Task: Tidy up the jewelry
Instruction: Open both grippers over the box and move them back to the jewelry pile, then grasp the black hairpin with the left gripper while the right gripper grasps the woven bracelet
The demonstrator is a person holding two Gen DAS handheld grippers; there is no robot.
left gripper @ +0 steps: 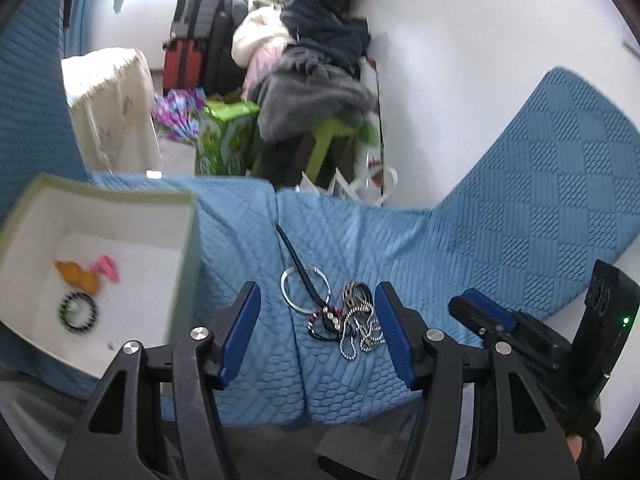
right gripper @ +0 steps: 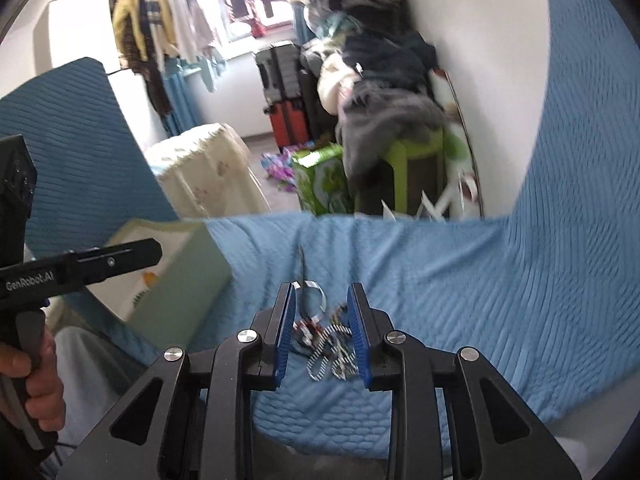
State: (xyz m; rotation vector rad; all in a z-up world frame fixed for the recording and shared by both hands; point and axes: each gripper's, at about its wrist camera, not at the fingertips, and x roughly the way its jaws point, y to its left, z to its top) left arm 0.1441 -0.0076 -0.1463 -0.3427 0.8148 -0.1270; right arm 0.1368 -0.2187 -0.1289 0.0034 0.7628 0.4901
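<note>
So over on the left there's a pale green box (left gripper: pixel 182 272) with a white inside, sitting open on the blue quilted cover (left gripper: pixel 500 240). Down in it I can see an orange piece (left gripper: pixel 78 276), a pink clip-looking thing (left gripper: pixel 106 266) right beside it, and a dark beaded bracelet (left gripper: pixel 78 314) a bit nearer the front. Just right of the box, the left gripper (left gripper: pixel 316 332) hangs with its blue pads fairly wide apart and nothing between them, and the jewelry pile (left gripper: pixel 348 328) lies on the cover between and beyond its fingertips. That pile is a tangle: a silver bangle (left gripper: pixel 305 289) with a thin dark strip (left gripper: pixel 298 268) lying across it, a red-and-black woven bracelet, and some ball chain all knotted together. Further right, the right gripper (right gripper: pixel 322 328) is pointed at the same heap, jaws narrower but still apart, not pinching anything as far as I can tell. A hand (right gripper: pixel 30 384) holds the left gripper's handle.
</note>
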